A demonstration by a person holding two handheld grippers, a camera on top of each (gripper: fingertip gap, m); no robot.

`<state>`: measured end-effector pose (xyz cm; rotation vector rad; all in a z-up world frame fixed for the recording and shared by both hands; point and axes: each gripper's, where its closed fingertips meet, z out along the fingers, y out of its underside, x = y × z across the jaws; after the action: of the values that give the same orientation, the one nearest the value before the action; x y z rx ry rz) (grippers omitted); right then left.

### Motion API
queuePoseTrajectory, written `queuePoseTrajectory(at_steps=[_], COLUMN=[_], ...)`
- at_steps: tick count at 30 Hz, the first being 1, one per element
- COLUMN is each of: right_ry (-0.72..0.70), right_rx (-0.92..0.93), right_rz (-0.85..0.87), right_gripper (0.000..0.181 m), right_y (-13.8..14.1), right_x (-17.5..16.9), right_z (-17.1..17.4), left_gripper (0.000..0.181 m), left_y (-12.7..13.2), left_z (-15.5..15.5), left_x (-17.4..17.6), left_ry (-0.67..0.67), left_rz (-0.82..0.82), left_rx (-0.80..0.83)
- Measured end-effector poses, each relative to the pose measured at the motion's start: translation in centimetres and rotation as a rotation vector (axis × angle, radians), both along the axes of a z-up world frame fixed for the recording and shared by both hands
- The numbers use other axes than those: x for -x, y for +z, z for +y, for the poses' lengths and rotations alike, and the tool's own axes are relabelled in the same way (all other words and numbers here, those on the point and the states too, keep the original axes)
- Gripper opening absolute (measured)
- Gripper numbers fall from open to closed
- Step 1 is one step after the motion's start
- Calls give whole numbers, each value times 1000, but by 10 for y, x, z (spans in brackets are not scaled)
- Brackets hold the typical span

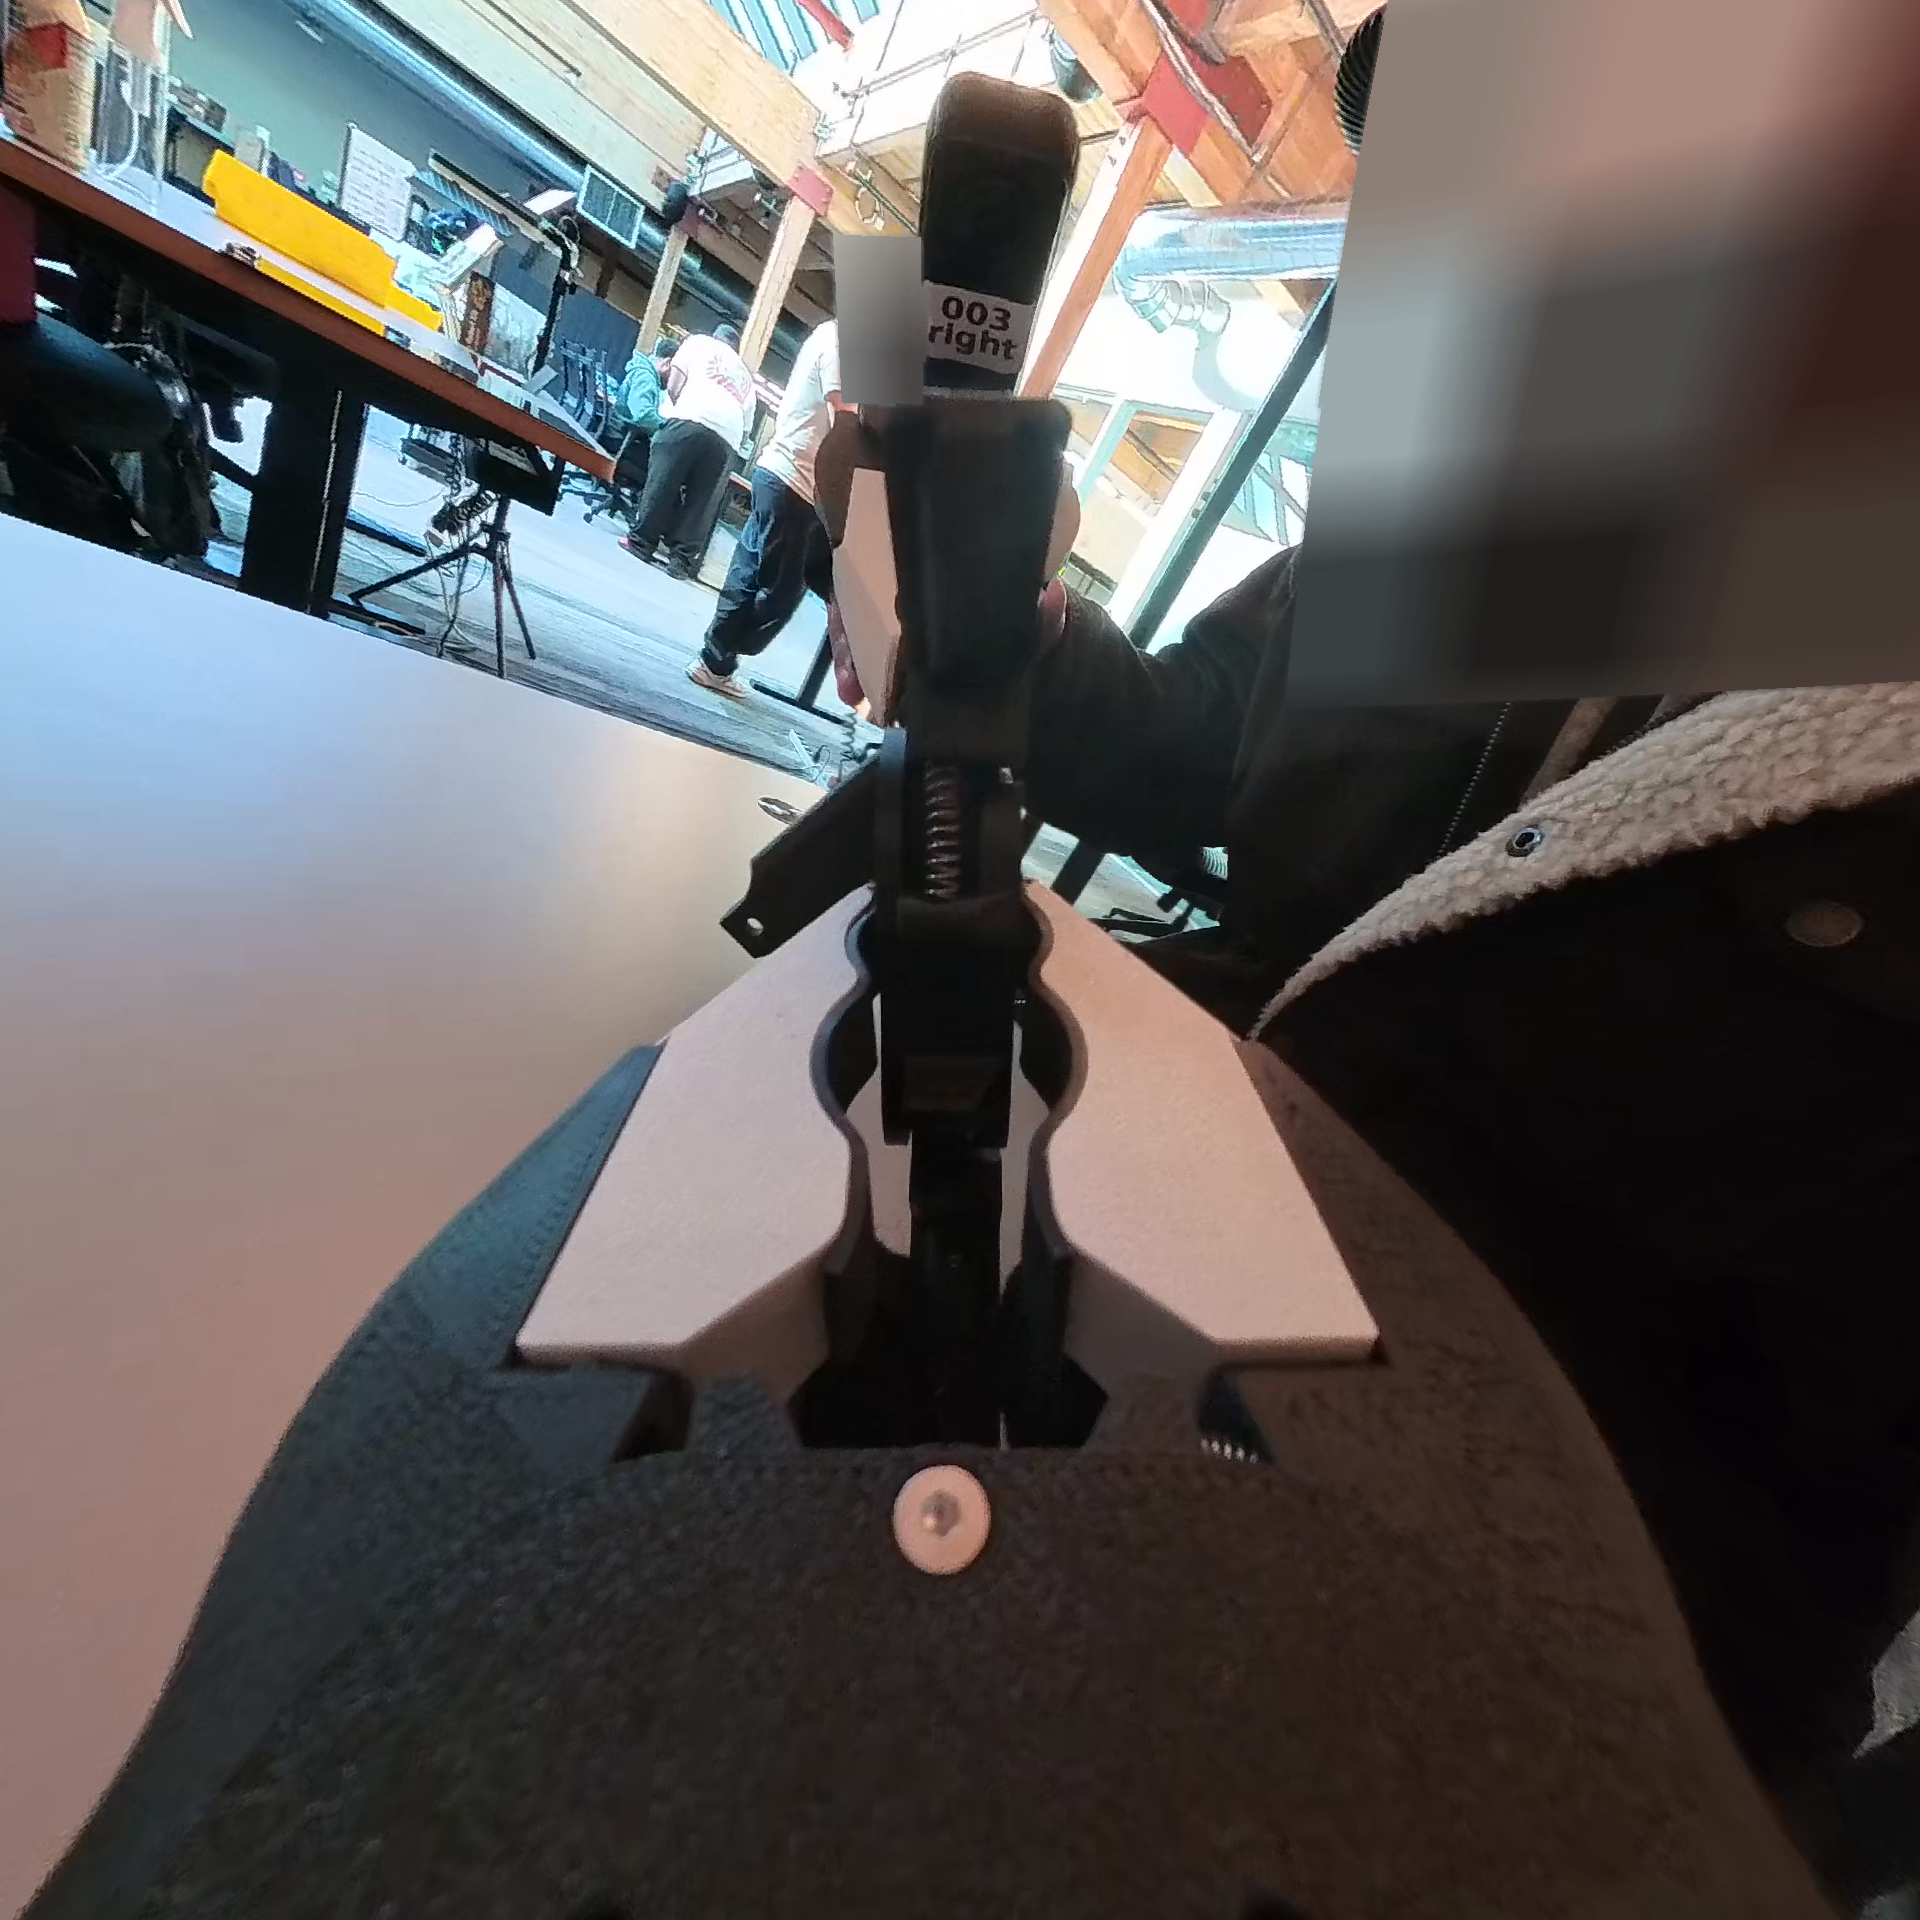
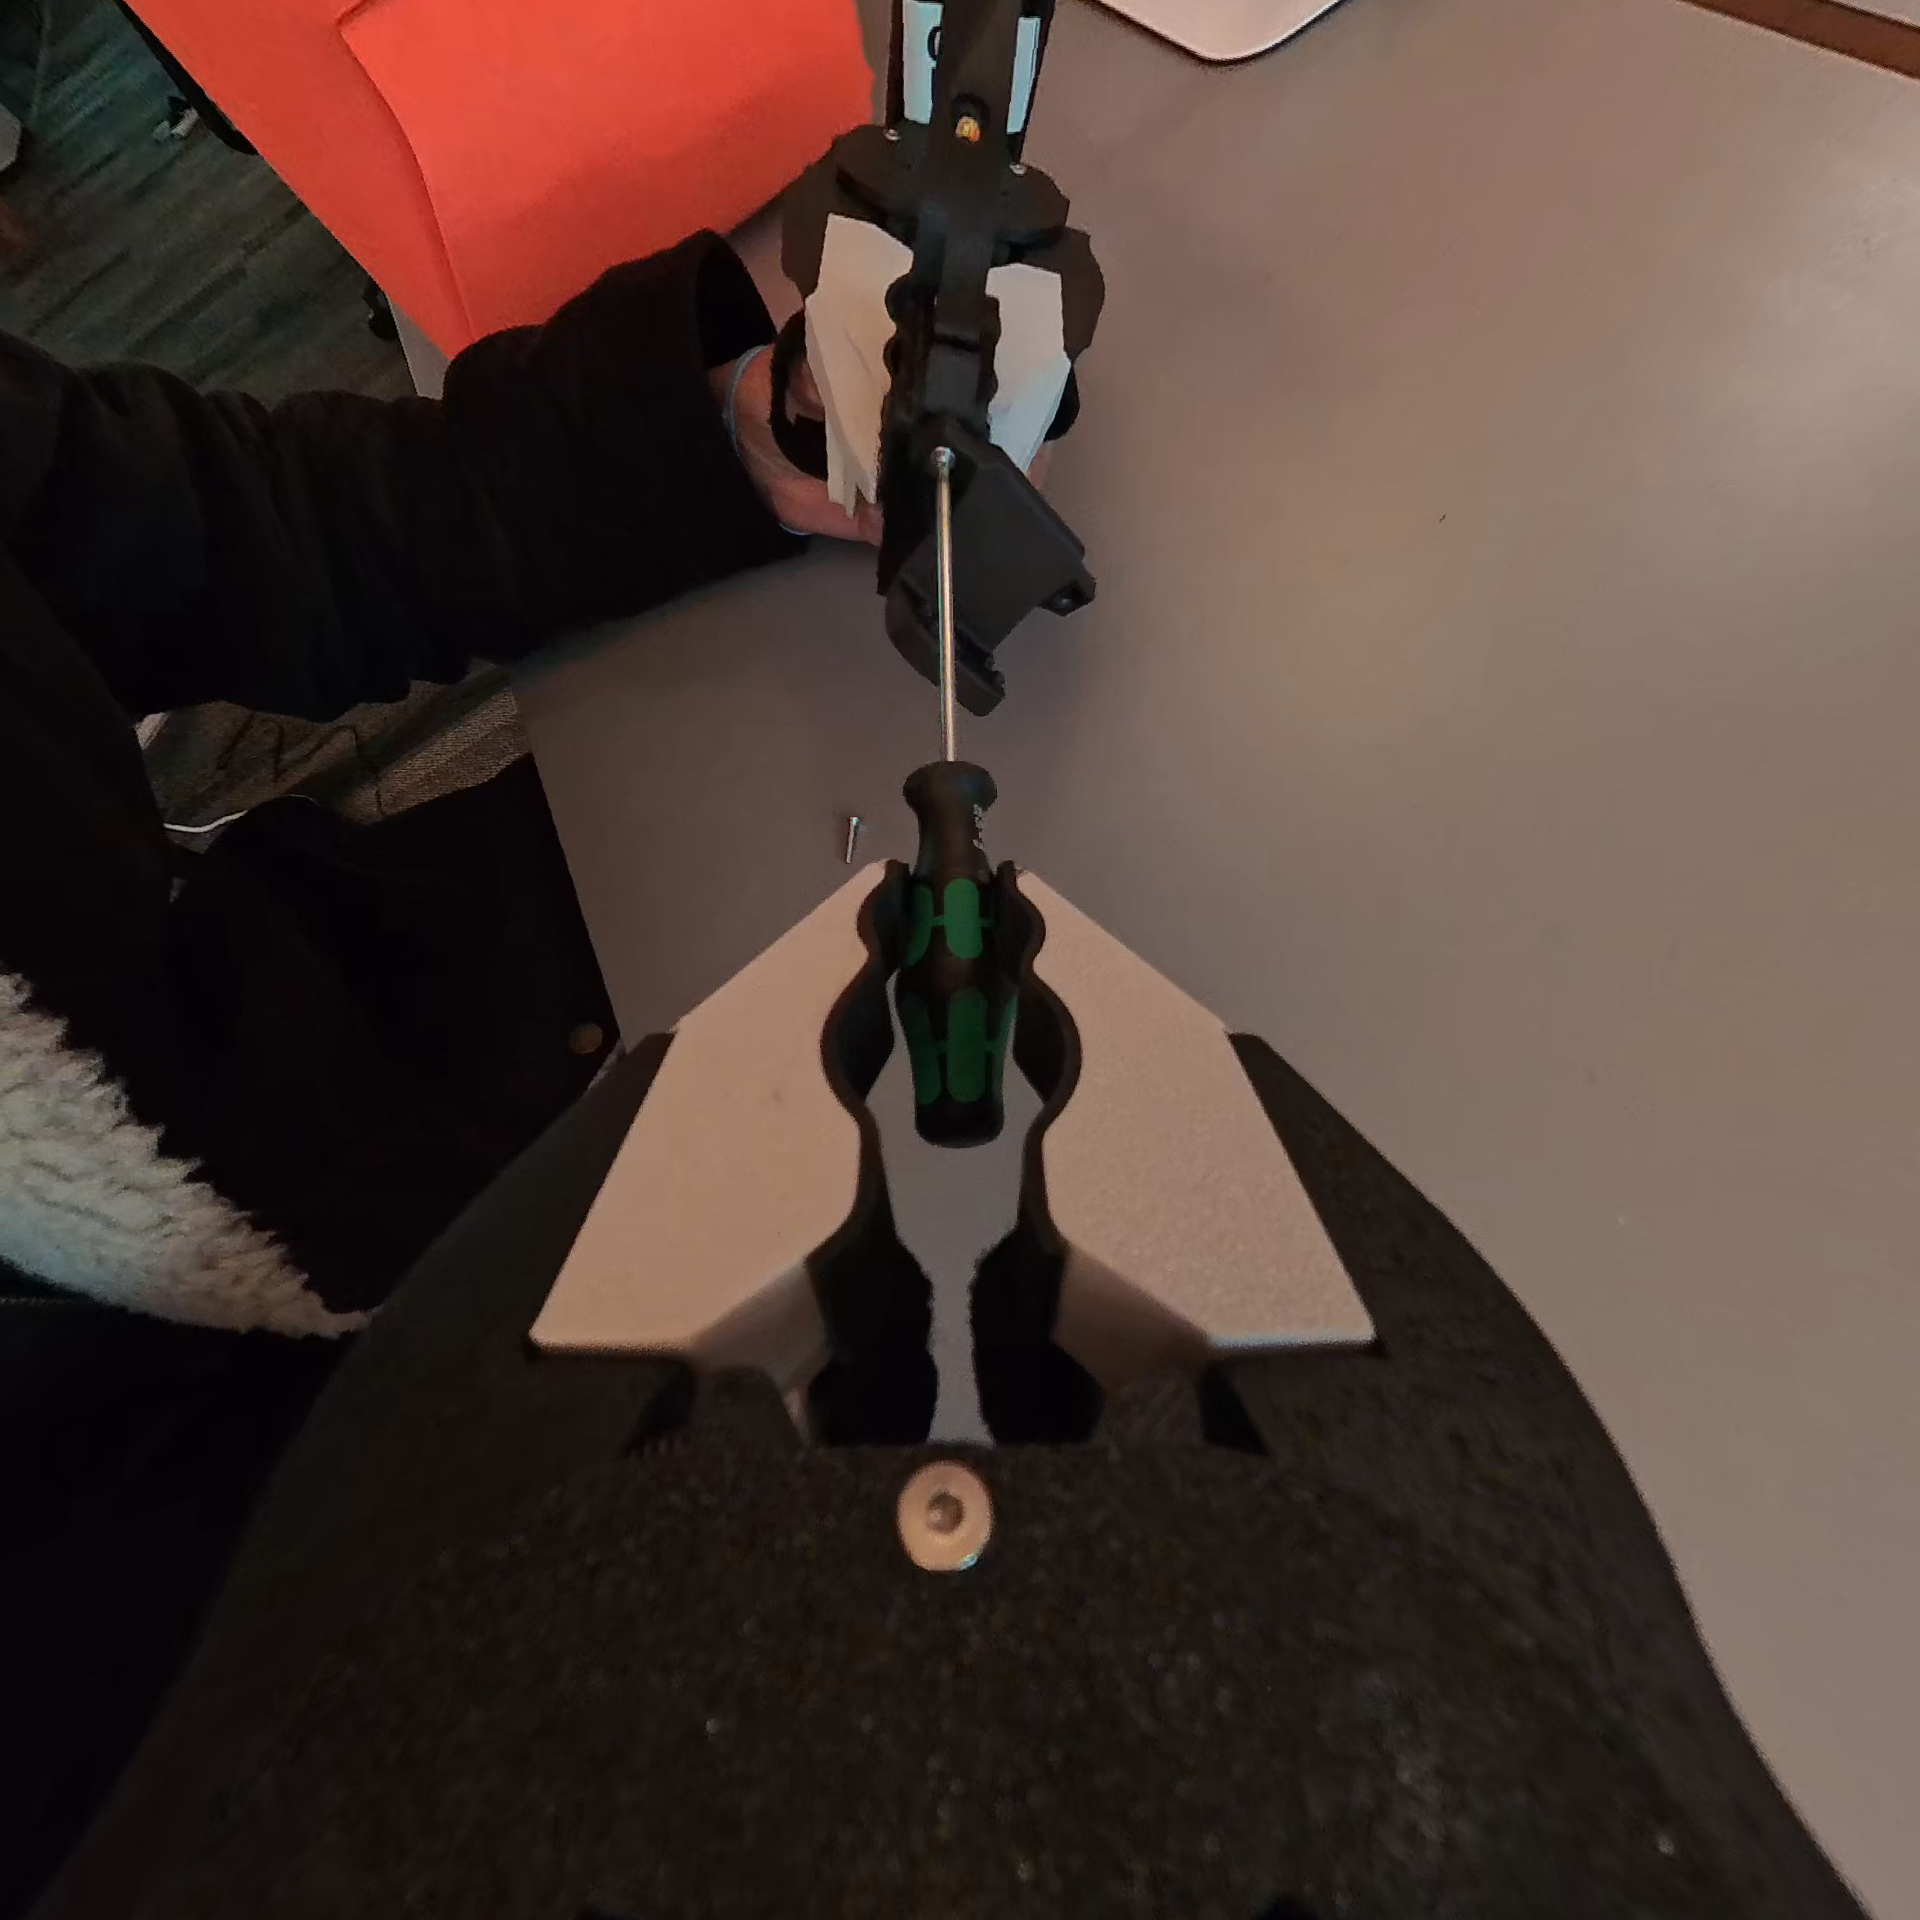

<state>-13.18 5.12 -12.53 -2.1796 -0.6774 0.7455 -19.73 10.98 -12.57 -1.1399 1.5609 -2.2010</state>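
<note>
While the right gripper point(image 2: 951, 997) clamped the screwdriver point(image 2: 951, 1049) by its handle, the shaft ran straight ahead, tip touching the black part point(image 2: 997, 561) pinched in the left gripper point(image 1: 945, 935) opposite

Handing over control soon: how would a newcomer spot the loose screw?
Start on the grey table, at the right gripper clamping the green-and-black screwdriver. Just left of its fingertips lies the loose screw: tiny, silvery, alone on the bare tabletop, touching nothing.
</note>
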Motion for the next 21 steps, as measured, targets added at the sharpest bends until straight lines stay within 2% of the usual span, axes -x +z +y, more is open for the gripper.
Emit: queuePoseTrajectory(at_steps=[13,17,21], right_ry=[-12,-4,38], right_rx=[-34,-172,-512], right_rz=[-55,-304,-749], right_gripper=[16,16,16], right_y=[0,-5,1], right_x=[-2,-9,-19], right_z=[2,5,14], left_gripper=[21,21,21], left_y=[-7,-9,-14], left_z=[0,0,-7], left_x=[-2,-7,-10], left_ry=[25,65,86], left_rz=[14,34,86], left_rx=[-47,-92,-158])
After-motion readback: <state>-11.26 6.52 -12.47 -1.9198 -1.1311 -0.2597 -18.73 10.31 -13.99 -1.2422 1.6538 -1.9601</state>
